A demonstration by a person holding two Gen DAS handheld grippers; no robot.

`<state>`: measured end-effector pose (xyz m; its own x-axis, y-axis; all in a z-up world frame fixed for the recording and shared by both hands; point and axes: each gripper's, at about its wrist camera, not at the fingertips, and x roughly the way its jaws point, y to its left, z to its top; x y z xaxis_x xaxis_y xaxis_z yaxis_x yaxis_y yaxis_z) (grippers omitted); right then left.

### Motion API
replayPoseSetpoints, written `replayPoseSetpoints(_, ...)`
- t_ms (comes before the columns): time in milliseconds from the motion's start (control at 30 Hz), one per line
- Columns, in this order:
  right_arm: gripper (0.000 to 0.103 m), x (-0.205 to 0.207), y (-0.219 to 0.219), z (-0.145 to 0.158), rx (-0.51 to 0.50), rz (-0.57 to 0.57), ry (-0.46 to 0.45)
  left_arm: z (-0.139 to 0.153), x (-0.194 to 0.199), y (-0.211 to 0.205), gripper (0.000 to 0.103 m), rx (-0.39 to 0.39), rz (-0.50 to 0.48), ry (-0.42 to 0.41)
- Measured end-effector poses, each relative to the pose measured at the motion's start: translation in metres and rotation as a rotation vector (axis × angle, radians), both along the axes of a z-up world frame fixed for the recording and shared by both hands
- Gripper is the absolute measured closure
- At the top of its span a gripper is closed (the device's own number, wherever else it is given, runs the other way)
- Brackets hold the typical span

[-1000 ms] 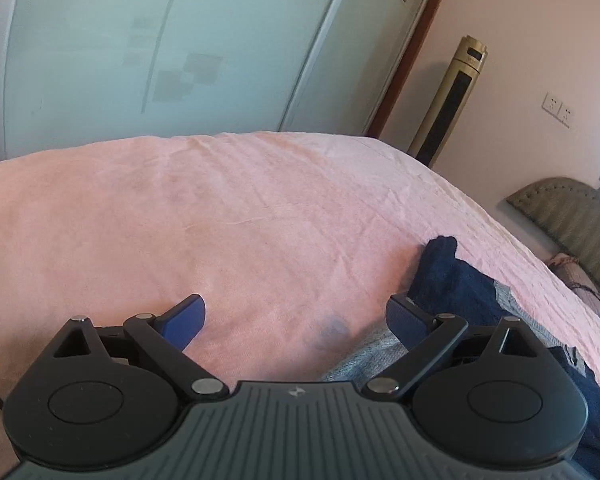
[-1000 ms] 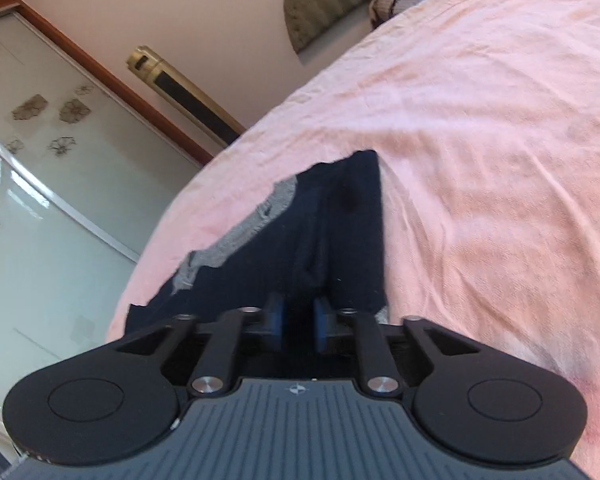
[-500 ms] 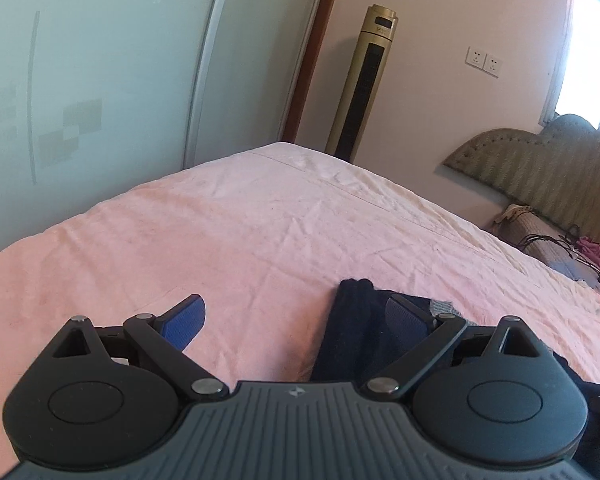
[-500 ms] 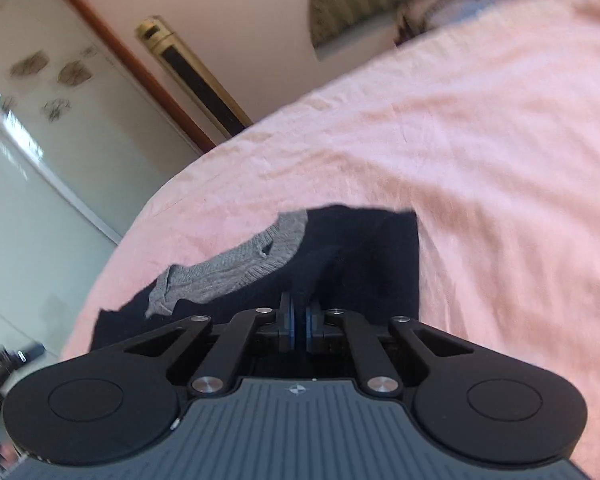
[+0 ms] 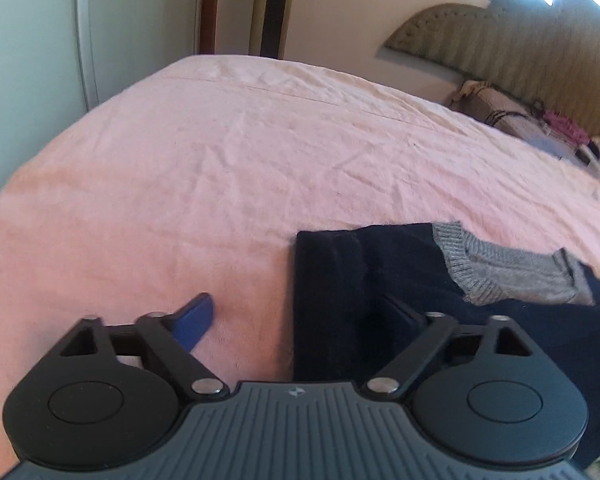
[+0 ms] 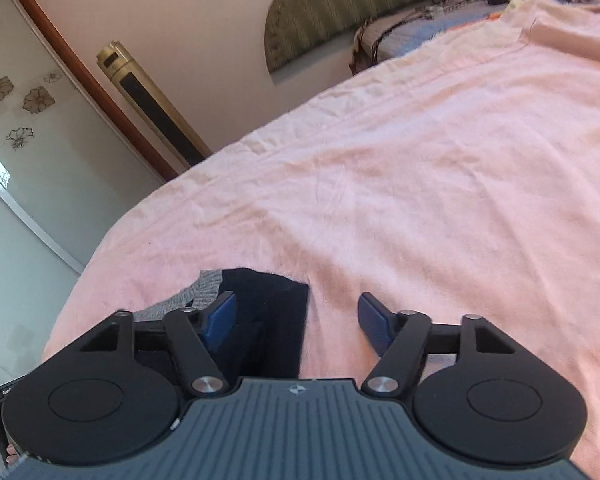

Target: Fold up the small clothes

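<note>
A small dark navy garment (image 5: 340,280) with a grey ribbed knit part (image 5: 500,268) lies flat on the pink bed sheet (image 5: 220,168). My left gripper (image 5: 300,312) is open, straddling the garment's left edge, with its right finger over the navy cloth. In the right wrist view the same garment (image 6: 272,312) with its grey trim (image 6: 204,284) lies low at the left. My right gripper (image 6: 298,316) is open and empty, straddling the garment's right edge.
A padded headboard (image 5: 520,40) with a pile of clothes and bedding (image 5: 540,128) stands at the far right. A tall gold tower fan (image 6: 156,108) and a sliding glass wardrobe (image 6: 28,152) stand beyond the bed's far edge.
My right gripper was shut on the navy garment and has opened, letting it lie on the sheet. My left gripper has swung right, staying open, and the garment now lies flatter.
</note>
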<state>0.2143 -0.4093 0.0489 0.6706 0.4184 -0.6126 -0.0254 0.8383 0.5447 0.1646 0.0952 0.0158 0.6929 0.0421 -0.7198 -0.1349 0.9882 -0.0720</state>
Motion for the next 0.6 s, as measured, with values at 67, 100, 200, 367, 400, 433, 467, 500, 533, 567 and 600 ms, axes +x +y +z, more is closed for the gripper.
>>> replayPoseSetpoints(67,0.09,0.006,0.014,-0.003,-0.053,0.053,-0.001,0.003,0.002,-0.01,0.084,0.037,-0.038,-0.009)
replayPoseSetpoints(100,0.091,0.006,0.02,-0.002,-0.1,0.067,-0.002,0.006,0.003,-0.012,0.092,0.033,-0.049,-0.001)
replayPoseSetpoints(200,0.092,0.0,0.012,0.002,-0.116,0.045,-0.039,0.002,0.001,-0.02,0.093,0.156,-0.02,-0.015)
replayPoseSetpoints(367,0.09,-0.008,0.01,-0.005,-0.076,-0.004,-0.034,0.006,-0.015,-0.028,0.092,0.23,-0.01,-0.063)
replayPoseSetpoints(400,0.085,-0.011,0.009,-0.002,-0.058,-0.013,-0.032,0.012,-0.022,-0.026,0.089,0.227,-0.003,-0.069)
replayPoseSetpoints(433,0.074,-0.017,0.007,0.006,-0.057,-0.038,-0.045,0.017,-0.031,-0.026,0.088,0.24,0.008,-0.084)
replayPoseSetpoints(467,0.071,-0.026,0.006,0.015,-0.064,-0.055,-0.081,0.023,-0.042,-0.027,0.088,0.247,0.024,-0.112)
replayPoseSetpoints(500,0.071,-0.037,0.006,0.027,-0.075,-0.057,-0.131,0.031,-0.057,-0.028,0.086,0.231,0.024,-0.172)
replayPoseSetpoints(533,0.071,-0.045,0.01,0.036,-0.079,-0.035,-0.162,0.037,-0.067,-0.033,0.085,0.206,-0.006,-0.223)
replayPoseSetpoints(567,0.071,-0.052,0.017,0.041,-0.076,0.001,-0.178,0.039,-0.071,-0.041,0.076,0.192,-0.04,-0.244)
replayPoseSetpoints(600,0.07,-0.055,0.03,0.046,-0.078,0.055,-0.183,0.038,-0.068,-0.056,0.056,0.194,-0.083,-0.231)
